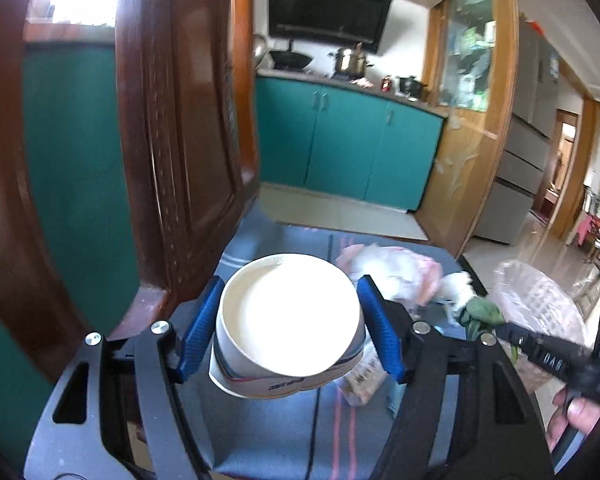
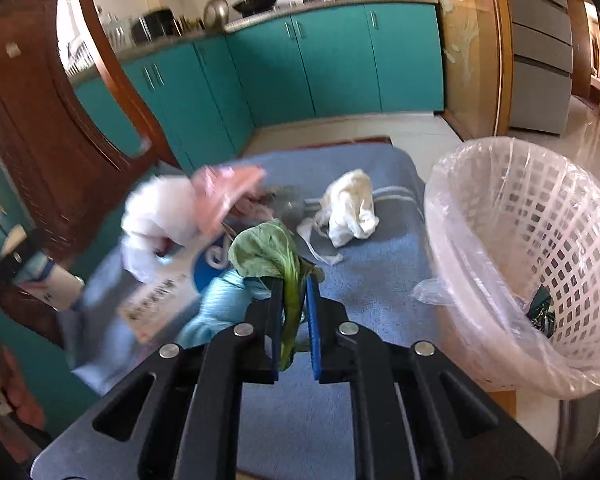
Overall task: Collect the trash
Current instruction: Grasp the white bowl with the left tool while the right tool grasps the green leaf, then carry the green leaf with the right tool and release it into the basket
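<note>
1. In the left wrist view, the left gripper point(image 1: 290, 326) fills the lower centre of the frame, its jaws pinching a white paper cup point(image 1: 288, 322) by the sides; the cup is tipped so its open mouth faces the camera.
2. Beyond the cup, that view shows the blue cloth on the desk point(image 1: 284, 240) with crumpled white and pink wrappers point(image 1: 388, 270) at centre right.
3. At the right edge of the left wrist view, the right gripper point(image 1: 496, 326) comes in side-on with a green leaf point(image 1: 482, 314) at its tip, and a hand point(image 1: 576, 412) grips its handle at the lower right corner.
4. The right wrist view shows what the other cannot: the jaws of the right gripper point(image 2: 294, 308) are pressed nearly together on the leaf's point(image 2: 266, 252) stalk, the blade standing up above the tips at the frame's centre.
5. Only the right wrist view shows the white mesh basket point(image 2: 540, 248) plainly, lined with clear plastic, at the right of the frame just beside the desk point(image 2: 364, 288); something dark lies inside, too hidden to name.
6. That view also shows a crumpled white bag point(image 2: 352, 208) at upper centre, a light blue bundle point(image 2: 220, 296) just left of the jaws, and a blurred pink-and-white heap point(image 2: 192, 208) at centre left.
7. At the left edge, blurred, is what may be the cup point(image 2: 58, 286).
</note>
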A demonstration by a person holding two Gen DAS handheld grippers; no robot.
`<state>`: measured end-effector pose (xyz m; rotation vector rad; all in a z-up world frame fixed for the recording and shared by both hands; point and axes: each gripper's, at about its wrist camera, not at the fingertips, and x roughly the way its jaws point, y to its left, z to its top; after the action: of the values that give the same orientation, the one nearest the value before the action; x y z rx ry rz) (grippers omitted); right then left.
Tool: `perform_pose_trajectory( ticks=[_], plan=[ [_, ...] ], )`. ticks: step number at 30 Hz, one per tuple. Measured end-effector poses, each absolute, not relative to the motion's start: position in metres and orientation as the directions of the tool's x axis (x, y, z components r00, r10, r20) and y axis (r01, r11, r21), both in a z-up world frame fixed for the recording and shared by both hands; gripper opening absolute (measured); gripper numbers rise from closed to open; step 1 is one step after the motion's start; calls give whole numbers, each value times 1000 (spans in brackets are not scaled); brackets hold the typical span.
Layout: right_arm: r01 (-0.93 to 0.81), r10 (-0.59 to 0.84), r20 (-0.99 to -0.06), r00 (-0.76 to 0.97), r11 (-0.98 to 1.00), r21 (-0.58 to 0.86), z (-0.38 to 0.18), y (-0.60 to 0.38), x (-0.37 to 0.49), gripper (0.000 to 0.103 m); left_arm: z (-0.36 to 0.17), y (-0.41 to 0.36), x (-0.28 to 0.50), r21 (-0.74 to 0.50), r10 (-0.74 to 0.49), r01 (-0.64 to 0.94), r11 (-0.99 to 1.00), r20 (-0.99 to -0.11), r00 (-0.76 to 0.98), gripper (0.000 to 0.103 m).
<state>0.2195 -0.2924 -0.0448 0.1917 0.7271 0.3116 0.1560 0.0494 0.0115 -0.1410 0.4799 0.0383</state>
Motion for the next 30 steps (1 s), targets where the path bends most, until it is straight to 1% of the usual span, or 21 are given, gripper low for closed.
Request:
perform_pose_trajectory(
  ticks=[4,8,13,17,30],
  plan=[
    [-267,397,-557,730,915,302,-26,-301,192,12,27,36,129,-120,-24,-28,992,-415,910,69],
    [-287,410,-536,738,910,300,-21,-302,180,12,29,25,113,-124,-62,12,992,-407,911,69],
    [-312,419,-551,722,907,282,-25,-293,180,12,20,11,114,-92,-87,53,994,-429,899,69],
    [-320,423,-556,715,906,277,-28,-290,179,12,13,9,119,-87,-82,48,995,-454,887,69],
    [-334,429,-567,703,903,269,-31,-284,179,12,10,7,129,-68,-66,38,997,-475,877,69]
  ],
)
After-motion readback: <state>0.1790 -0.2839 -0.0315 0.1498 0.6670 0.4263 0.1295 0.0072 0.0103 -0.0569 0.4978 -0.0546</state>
